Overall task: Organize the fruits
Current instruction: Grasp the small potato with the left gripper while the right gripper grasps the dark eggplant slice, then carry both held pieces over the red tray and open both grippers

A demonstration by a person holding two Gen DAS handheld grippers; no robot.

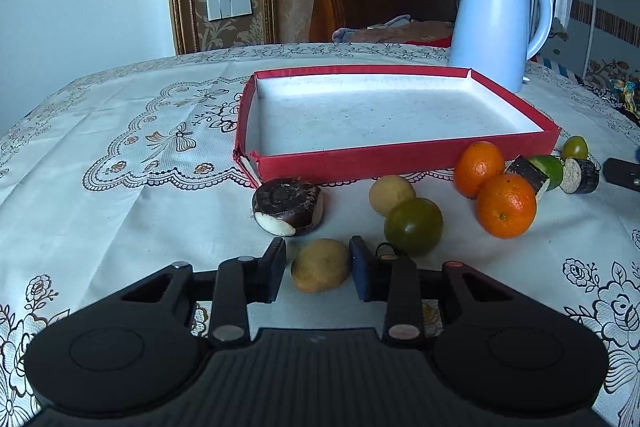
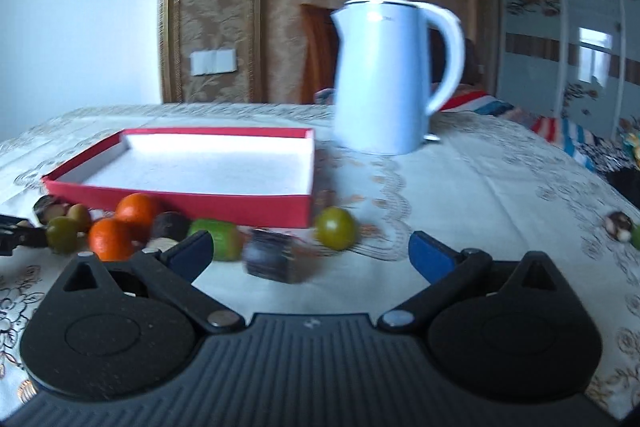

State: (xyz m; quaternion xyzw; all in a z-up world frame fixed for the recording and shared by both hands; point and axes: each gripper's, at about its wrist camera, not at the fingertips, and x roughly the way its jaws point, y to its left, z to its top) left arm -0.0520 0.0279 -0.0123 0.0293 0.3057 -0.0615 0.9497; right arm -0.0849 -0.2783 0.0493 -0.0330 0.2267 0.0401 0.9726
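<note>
My left gripper [image 1: 318,253] is shut on a small tan round fruit [image 1: 320,271] that rests on the tablecloth, one pad at each side of it. Ahead lie a dark brown and white fruit [image 1: 287,206], a second tan fruit [image 1: 392,195], a green tomato [image 1: 414,226] and two oranges [image 1: 506,205]. Behind them is the red tray [image 1: 400,157], its white floor bare. My right gripper [image 2: 310,241] is open and holds nothing. A dark cut block [image 2: 272,259] lies just ahead of its fingers, with a green tomato [image 2: 335,233] further on and the red tray [image 2: 180,201] beyond.
A pale blue kettle [image 1: 496,23] stands behind the tray's right corner; the right wrist view shows the kettle [image 2: 384,79] straight ahead. More dark cut pieces [image 1: 580,175], a lime [image 1: 548,167] and a small green tomato [image 1: 575,147] lie at the right. A lace tablecloth [image 1: 120,147] covers the table.
</note>
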